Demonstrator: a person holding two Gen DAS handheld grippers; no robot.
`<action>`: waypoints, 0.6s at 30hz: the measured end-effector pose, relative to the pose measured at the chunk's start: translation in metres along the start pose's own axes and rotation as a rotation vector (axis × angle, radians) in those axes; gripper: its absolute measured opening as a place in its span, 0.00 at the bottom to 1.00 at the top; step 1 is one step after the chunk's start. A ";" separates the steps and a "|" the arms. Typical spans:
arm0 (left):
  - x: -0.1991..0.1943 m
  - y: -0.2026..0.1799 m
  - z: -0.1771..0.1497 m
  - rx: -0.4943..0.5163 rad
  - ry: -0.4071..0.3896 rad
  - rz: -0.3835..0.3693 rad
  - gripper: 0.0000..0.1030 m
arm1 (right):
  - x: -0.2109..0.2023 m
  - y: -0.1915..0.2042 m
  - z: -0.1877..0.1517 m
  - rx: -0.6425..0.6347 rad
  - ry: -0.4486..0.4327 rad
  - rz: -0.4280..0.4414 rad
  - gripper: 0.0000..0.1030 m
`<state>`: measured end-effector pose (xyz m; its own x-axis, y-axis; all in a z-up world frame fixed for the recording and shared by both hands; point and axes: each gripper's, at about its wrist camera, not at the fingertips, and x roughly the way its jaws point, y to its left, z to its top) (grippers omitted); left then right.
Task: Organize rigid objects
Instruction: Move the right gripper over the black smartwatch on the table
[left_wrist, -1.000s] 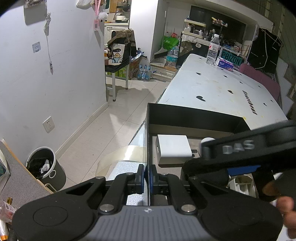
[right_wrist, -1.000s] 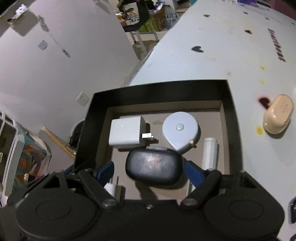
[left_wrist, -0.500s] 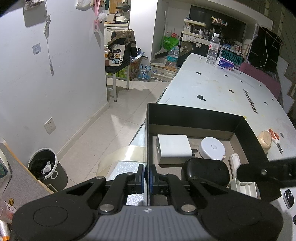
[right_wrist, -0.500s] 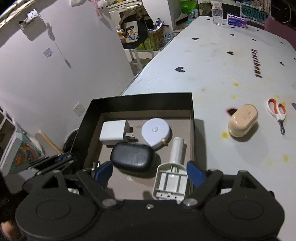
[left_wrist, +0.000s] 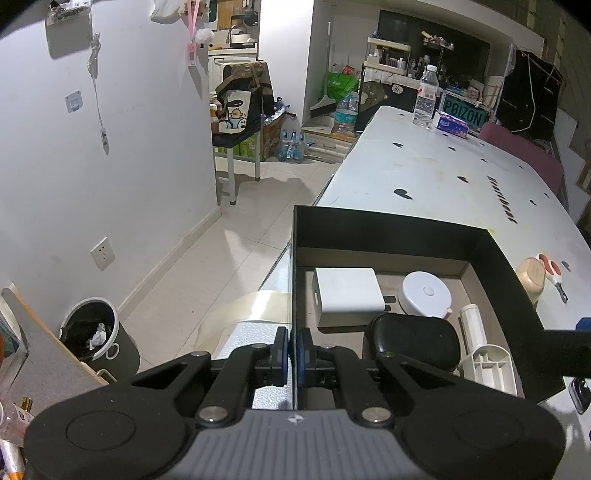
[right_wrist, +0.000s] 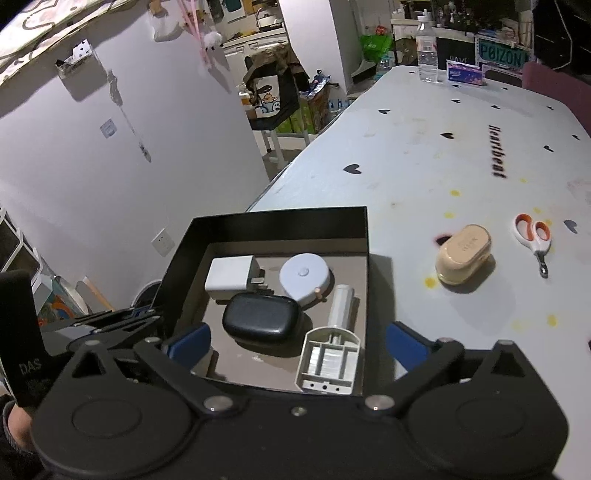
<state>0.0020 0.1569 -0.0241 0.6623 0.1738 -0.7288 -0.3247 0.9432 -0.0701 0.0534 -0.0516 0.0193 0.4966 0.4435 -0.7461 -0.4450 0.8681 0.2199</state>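
While left fingers (left_wrist: 294, 354) pinch the box (right_wrist: 273, 225) wall, right fingers (right_wrist: 297, 341) gape empty over five items.

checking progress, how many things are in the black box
4 visible: white square charger back left, round pale tape measure back right, black oval case front, white plastic tool right. The near corner is hidden.

Glossy black case (right_wrist: 261, 320), matt box (right_wrist: 280, 221)

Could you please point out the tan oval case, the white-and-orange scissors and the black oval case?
Tan oval plastic case (right_wrist: 463, 254), right wrist view, lid top.
White-and-orange scissors (right_wrist: 533, 236), right wrist view, handles.
Black oval case (right_wrist: 262, 319), right wrist view, lid centre.
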 end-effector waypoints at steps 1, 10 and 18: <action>0.000 0.001 0.000 0.001 0.000 0.000 0.04 | -0.001 -0.001 0.000 0.003 -0.003 -0.001 1.00; 0.000 -0.001 0.000 0.000 0.000 0.000 0.04 | -0.015 -0.031 -0.003 0.071 -0.067 -0.050 1.00; 0.000 -0.001 0.000 0.001 0.000 0.001 0.04 | -0.017 -0.103 -0.017 0.259 -0.090 -0.185 1.00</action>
<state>0.0024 0.1558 -0.0242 0.6621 0.1744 -0.7289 -0.3243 0.9435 -0.0688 0.0777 -0.1523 -0.0016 0.6206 0.2809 -0.7321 -0.1423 0.9585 0.2472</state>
